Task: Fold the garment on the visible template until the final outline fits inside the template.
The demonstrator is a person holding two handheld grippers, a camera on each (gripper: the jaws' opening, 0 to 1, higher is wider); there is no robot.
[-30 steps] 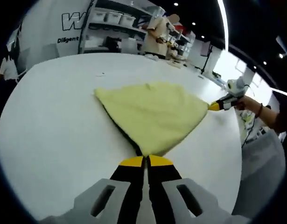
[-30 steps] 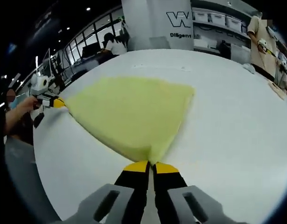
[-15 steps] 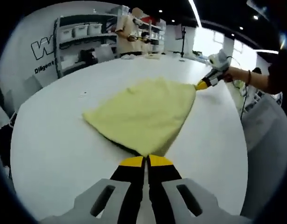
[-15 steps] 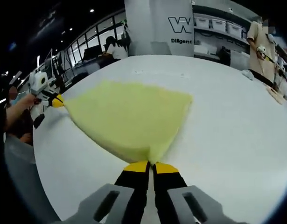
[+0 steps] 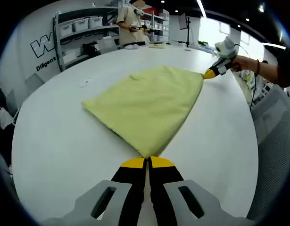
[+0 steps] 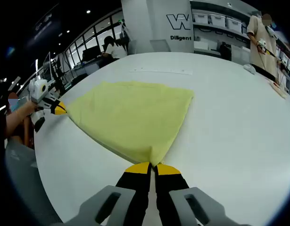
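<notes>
**Both corners pinched, cloth spread between the grippers**

White and round, the tabletop point(image 5: 55, 141) sits in a large workroom, with shelving point(image 5: 83, 33) of bins by the wall and a person standing at a far bench point(image 6: 260, 37). On it lies the yellow garment point(image 5: 145, 103), a flat, roughly triangular sheet of soft cloth. No template outline can be made out on the tabletop around the garment.

In the left gripper view, the left gripper point(image 5: 147, 162) has its jaws closed on the garment's nearest corner, the cloth fanning away from the tips. At the garment's far right corner, the right gripper point(image 5: 211, 72) pinches the cloth, held by a hand. The right gripper view mirrors this: the right gripper's jaws are closed on the corner nearest them, and the left gripper grips the corner at the garment's left end.

Judged from this, the held edge runs straight from one gripper to the other, and that is the garment's long axis. The body of the cloth lies beyond that edge, away from the person, so a fold would likely carry both held corners forward over it together.
</notes>
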